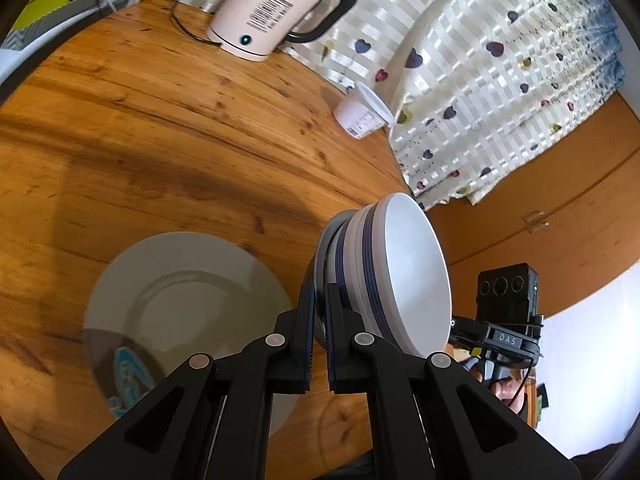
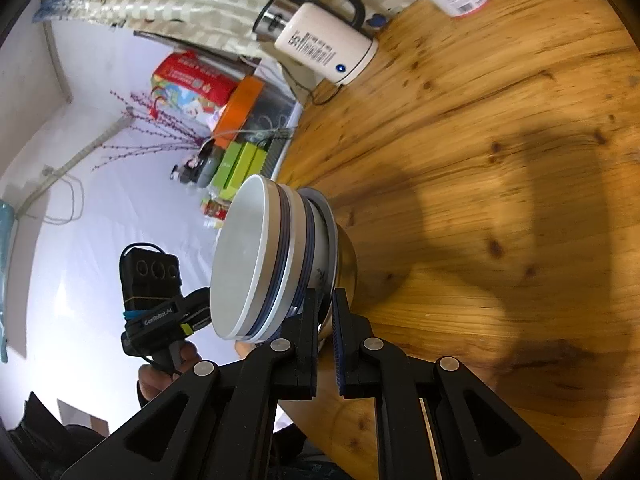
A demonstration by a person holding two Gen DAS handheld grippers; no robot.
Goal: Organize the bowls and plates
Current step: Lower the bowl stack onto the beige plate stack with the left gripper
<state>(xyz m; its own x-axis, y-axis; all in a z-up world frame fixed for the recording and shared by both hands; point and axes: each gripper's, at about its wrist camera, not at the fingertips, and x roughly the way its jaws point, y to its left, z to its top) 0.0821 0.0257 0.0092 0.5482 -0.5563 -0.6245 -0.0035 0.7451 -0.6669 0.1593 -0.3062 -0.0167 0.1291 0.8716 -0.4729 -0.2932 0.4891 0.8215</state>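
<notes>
A nested stack of bowls (image 1: 384, 276) is held clear of the bench (image 1: 160, 128), pinched at opposite rims by the left claw (image 1: 318, 344) and right claw (image 2: 326, 344); a level set-down is judged next.

Wood tbl (image 1: 160, 120): plate (image 1: 120, 280), kettle (image 1: 264, 12), cup (image 1: 360, 114).

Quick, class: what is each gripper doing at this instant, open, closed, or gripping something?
Left gripper: closed on the rim of the stack of bowls.
Right gripper: closed on the opposite rim of the same stack.
</notes>
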